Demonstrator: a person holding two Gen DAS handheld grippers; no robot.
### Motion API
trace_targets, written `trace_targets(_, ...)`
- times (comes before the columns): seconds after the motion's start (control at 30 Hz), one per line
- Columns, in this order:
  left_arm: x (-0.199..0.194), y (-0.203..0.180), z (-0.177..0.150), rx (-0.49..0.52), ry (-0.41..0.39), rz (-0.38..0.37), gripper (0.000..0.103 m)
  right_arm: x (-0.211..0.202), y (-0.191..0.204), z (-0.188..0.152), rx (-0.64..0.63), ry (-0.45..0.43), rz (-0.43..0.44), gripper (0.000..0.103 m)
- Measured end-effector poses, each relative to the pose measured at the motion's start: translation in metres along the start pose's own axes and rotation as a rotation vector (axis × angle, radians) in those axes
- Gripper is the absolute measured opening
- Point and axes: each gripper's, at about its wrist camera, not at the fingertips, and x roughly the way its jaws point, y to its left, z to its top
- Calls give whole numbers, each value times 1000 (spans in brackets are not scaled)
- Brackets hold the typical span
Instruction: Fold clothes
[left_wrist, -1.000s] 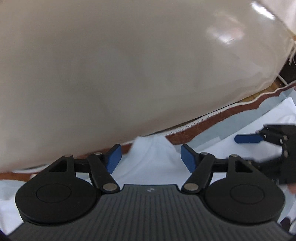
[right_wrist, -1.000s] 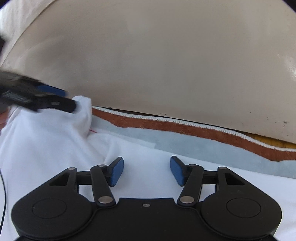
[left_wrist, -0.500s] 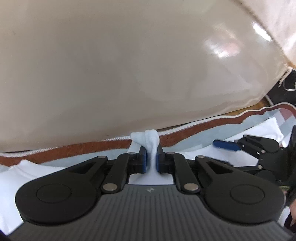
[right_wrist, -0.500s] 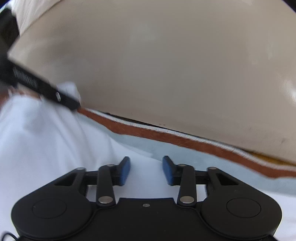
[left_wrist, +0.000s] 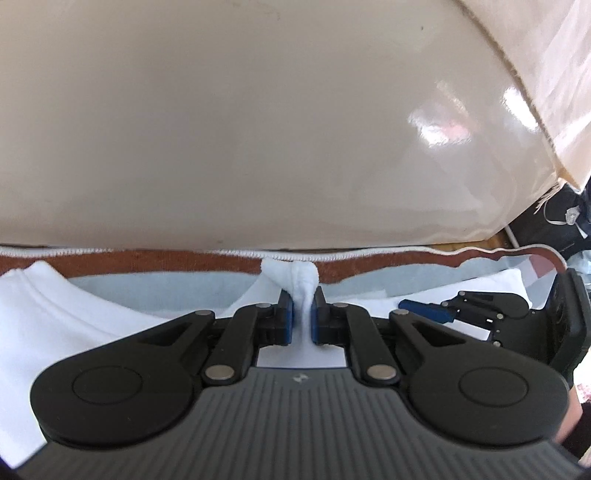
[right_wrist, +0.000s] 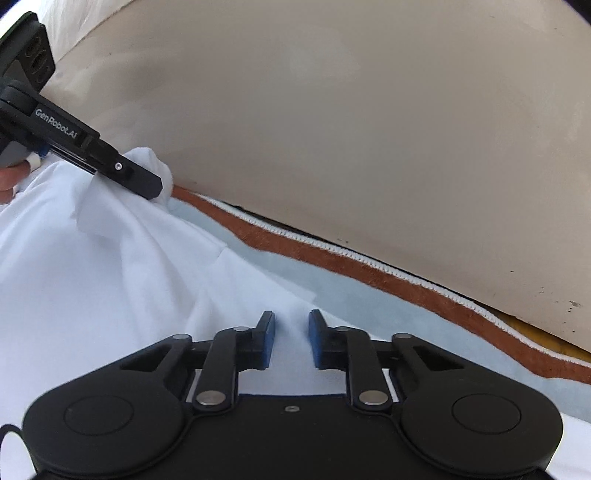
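Presently the left gripper (left_wrist: 303, 319) is pinching a bunched fold of the white garment (left_wrist: 55, 314), its jaws clenched on the cloth, which is rising between the blue pads (left_wrist: 285, 317) at the rug's (left_wrist: 147, 258) brown border. The right gripper's (right_wrist: 291, 341) jaws are closing; white fabric is lying between and beneath them, the pads apparently not yet pressing it. The garment is spreading across the pale blue rug beside beige flooring (right_wrist: 369, 129).
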Motion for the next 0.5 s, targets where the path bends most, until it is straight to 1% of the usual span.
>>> trace_targets(0.03, -2, 0, 1, 10, -2, -1, 9, -1, -1, 0, -3, 1, -14, 13)
trace_targets(0.07, -2, -2, 1, 25, -1, -1, 9, -2, -2, 1, -4, 4, -28, 18)
trace_targets(0.1, -2, -5, 2, 40, -2, -3, 9, -3, -5, 1, 5, 7, -40, 33)
trace_targets(0.13, -6, -6, 2, 53, -8, -8, 9, -4, -11, 1, 21, 11, -50, 42)
trace_targets(0.17, -7, -9, 2, 65, -16, -7, 8, -4, -15, 0, 41, 13, -48, 59)
trace_targets(0.2, -3, -17, -1, 67, -31, 10, 8, -4, -19, -1, 63, 14, -39, 74)
trace_targets(0.23, -9, -19, -2, 65, -45, 17, 8, -5, -23, -1, 85, 15, -30, 78)
trace_targets(0.27, -14, -23, -5, 68, -59, 12, 8, -5, -27, -2, 108, 17, -20, 86)
trace_targets(0.3, -19, -26, -7, 75, -71, 8, 8, -5, -31, -3, 130, 18, -11, 90)
trace_targets(0.33, -21, -30, -11, 99, -78, 9, 8, -4, -31, -4, 126, 17, -10, 90)
trace_targets(0.4, -24, -37, -18, 139, -78, 15, 8, 1, -25, -6, 80, 13, -18, 91)
trace_targets(0.5, -26, -37, -24, 156, -73, 2, 8, 6, -19, -8, 22, 7, -27, 91)
